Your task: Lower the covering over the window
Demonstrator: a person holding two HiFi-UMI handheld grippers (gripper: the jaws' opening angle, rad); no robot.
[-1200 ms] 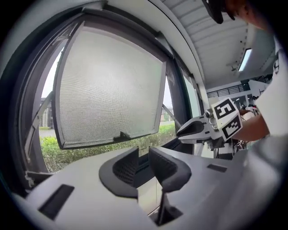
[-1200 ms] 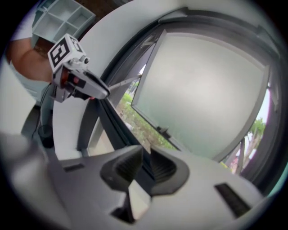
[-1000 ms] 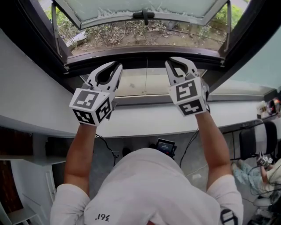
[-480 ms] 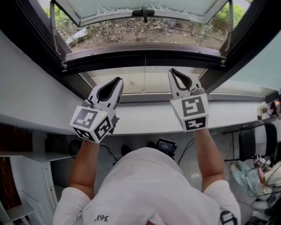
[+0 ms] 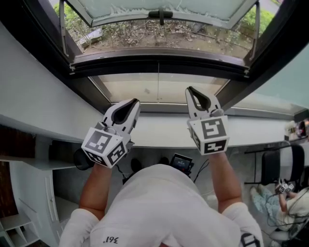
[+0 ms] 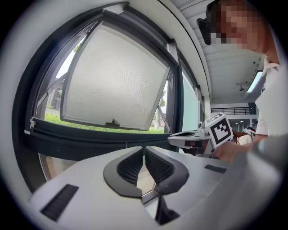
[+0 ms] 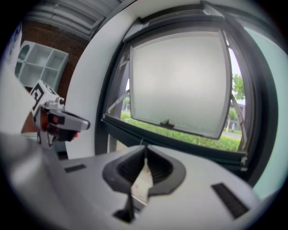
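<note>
A: The covering, where is it placed?
B: It is not shown in any view. It is judged to be rolled or gathered above the window frame [image 5: 159, 57], out of sight. Only a thin cord [image 5: 158, 84] is seen, hung down the middle of the opening, in front of the dark frame and the lower glass [image 5: 128, 87].
A: Is the cord held?
B: No. The left claw [image 6: 144, 149] is pressed together, with nothing between the pads [image 6: 129, 167]. The right claw [image 7: 145, 149] is the same, tips met and empty. In the head view the cord is seen between the two claws, apart from both, beyond the white sill [image 5: 159, 130].
A: What handling is to be expected?
B: The covering is judged light and soft, so little force should be needed. The cord is thin, limp, and probably slippery even against ribbed pads. It is best pinched low down, square across the pads, and drawn steadily, not jerked. Nothing fragile is judged to be involved except the glass behind.
A: Counts?
B: One cord is counted. One open sash [image 5: 159, 6] is seen, frosted and tilted outward, with one handle [image 5: 160, 14] on its lower edge. Two side stays are counted, left [image 5: 62, 29] and right [image 5: 254, 30]. Two claws. Zero coverings are counted in view.
</note>
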